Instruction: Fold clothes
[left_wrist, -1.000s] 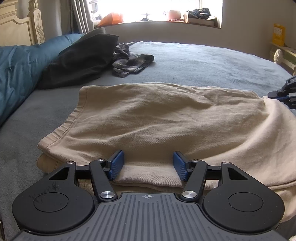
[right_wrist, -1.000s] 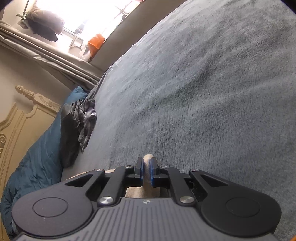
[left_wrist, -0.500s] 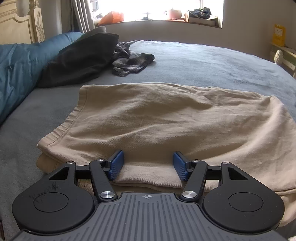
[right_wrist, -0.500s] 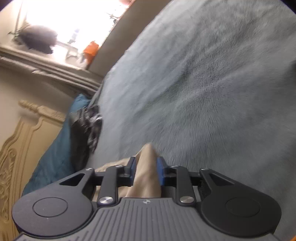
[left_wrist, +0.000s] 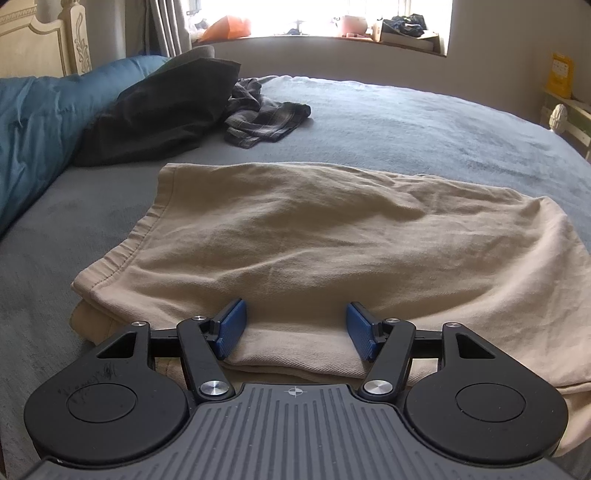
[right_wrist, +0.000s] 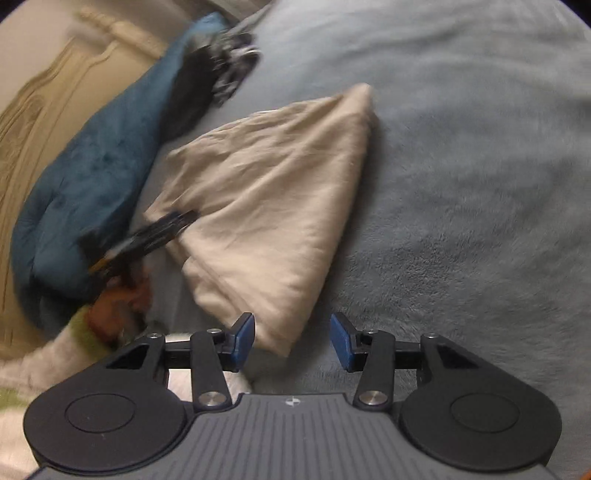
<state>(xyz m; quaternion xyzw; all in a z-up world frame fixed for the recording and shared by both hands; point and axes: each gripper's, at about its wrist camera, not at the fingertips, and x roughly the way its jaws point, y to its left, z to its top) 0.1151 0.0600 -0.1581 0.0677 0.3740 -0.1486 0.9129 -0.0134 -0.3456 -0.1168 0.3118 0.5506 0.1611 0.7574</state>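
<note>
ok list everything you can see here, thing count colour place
beige garment: 1, tan, folded flat, mid bed
bed cover: 1, grey-blue, under everything
plaid garment: 1, grey check, crumpled beyond the beige one
dark pillow: 1, black, far left
duvet: 1, teal, left edge
headboard: 1, cream, far left
windowsill clutter: several, mixed, back
left gripper: 1, black with blue pads, open astride garment's near fold
right gripper: 1, same, opening, garment corner between pads

Your bed (left_wrist: 424, 122) wears a grey-blue fleecy blanket. On it lie the folded beige garment (left_wrist: 314, 236), a dark pillow (left_wrist: 162, 110), a crumpled plaid garment (left_wrist: 266, 118) and a teal duvet (left_wrist: 33, 122).
</note>
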